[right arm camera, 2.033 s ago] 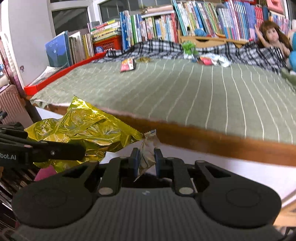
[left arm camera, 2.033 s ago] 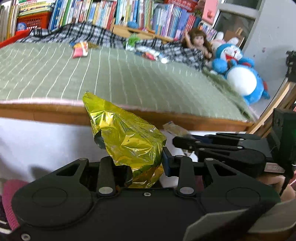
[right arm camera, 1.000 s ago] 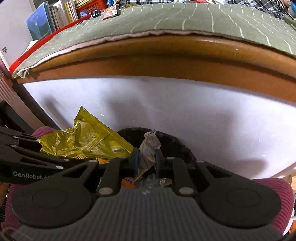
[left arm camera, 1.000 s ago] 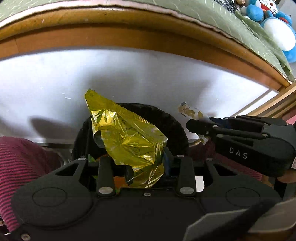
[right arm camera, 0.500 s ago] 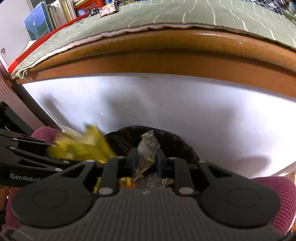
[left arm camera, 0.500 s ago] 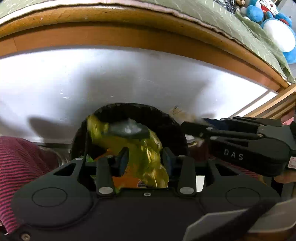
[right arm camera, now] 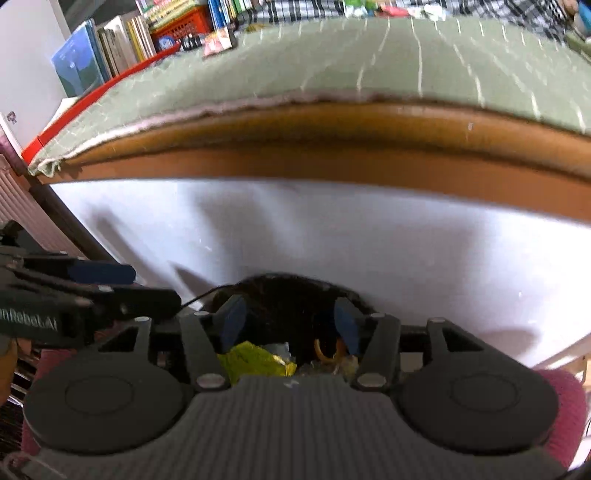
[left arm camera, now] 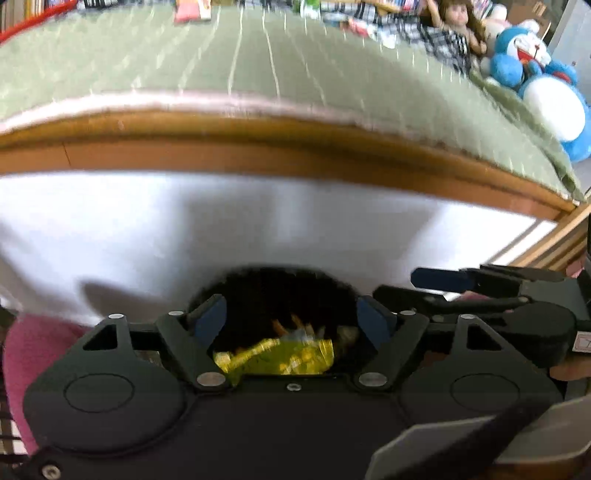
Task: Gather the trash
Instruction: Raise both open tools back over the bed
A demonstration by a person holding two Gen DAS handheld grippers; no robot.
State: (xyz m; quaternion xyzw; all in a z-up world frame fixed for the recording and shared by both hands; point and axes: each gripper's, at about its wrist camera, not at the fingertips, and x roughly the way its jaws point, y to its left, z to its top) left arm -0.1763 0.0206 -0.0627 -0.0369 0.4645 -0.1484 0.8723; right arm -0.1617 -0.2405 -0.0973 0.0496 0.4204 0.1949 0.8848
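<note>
Left gripper: held low over the black bin, fingers spread wide, nothing gripped.
Right gripper: held beside it over the same bin, fingers likewise parted and empty.
Yellow wrapper: one, lying inside the bin among other scraps.
Red packet: one seen on the green bedcover, well apart from the bin.
Plush toy: one, blue and white, at the bed's right end.
Writing: partly blurred lettering is seen on the left gripper in the right wrist view; it cannot be read in full.
</note>
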